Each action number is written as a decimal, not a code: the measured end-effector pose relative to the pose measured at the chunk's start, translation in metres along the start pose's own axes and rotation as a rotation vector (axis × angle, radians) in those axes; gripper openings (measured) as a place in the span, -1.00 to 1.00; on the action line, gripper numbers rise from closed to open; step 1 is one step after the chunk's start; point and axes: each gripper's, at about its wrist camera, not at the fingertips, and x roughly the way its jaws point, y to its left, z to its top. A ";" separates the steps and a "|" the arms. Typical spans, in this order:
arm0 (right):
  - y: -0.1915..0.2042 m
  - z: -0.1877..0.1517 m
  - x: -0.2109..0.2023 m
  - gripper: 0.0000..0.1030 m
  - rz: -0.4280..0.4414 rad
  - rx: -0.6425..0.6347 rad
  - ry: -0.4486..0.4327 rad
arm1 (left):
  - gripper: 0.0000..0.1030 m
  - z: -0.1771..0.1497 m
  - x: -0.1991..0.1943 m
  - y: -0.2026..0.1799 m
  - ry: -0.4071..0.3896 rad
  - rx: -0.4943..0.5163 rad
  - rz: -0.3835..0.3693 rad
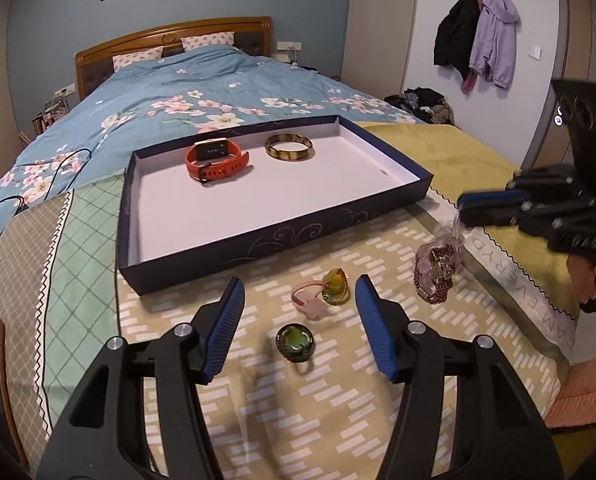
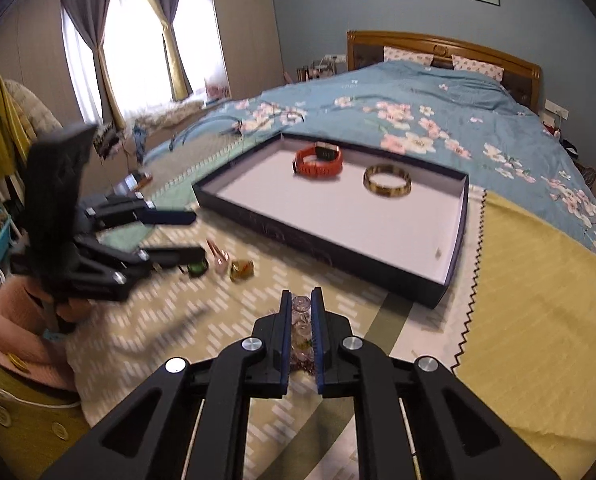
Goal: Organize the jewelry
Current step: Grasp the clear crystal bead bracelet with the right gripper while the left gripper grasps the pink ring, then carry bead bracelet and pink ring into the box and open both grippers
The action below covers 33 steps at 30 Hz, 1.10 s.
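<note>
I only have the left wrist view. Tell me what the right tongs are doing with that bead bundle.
Observer: The right tongs are shut on the bead bundle; both pads press its clear wrap.
Operator: Now report how my left tongs sit by the green ring.
Observer: Seen side on, the left tongs are open, and the green ring shows just below the nearer finger's tip. Blur hides any contact.
</note>
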 end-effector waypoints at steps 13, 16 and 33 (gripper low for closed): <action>-0.002 0.015 -0.014 -0.85 0.014 0.034 -0.082 | -0.42 0.004 0.024 0.009 0.077 -0.040 -0.050; -0.003 0.015 -0.010 -0.85 0.021 0.044 -0.084 | -0.60 0.004 0.031 0.007 0.101 -0.038 -0.052; -0.006 0.022 -0.006 -0.85 0.036 0.070 -0.110 | -0.66 0.005 0.014 0.003 0.055 -0.054 -0.038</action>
